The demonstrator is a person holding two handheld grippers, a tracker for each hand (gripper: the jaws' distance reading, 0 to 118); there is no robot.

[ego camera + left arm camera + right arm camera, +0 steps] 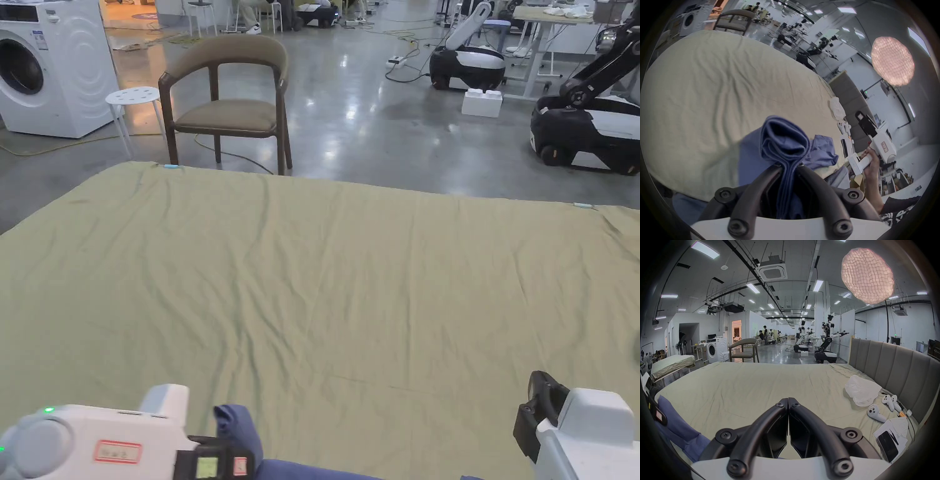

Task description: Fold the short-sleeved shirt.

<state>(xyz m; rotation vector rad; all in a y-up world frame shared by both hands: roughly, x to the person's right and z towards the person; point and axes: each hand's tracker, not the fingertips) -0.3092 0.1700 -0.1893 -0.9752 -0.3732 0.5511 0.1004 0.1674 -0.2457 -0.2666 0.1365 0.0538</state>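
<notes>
The left hand-held gripper (789,165) is pinching a bunched fold of the blue shirt (782,146) at the bed's (325,262) near edge. The right hand-held gripper (788,400), jaws closed and empty, is hovering to the shirt's right, well apart.

left gripper (788,164) clamped on cloth; right gripper (788,400) closed, empty
</notes>
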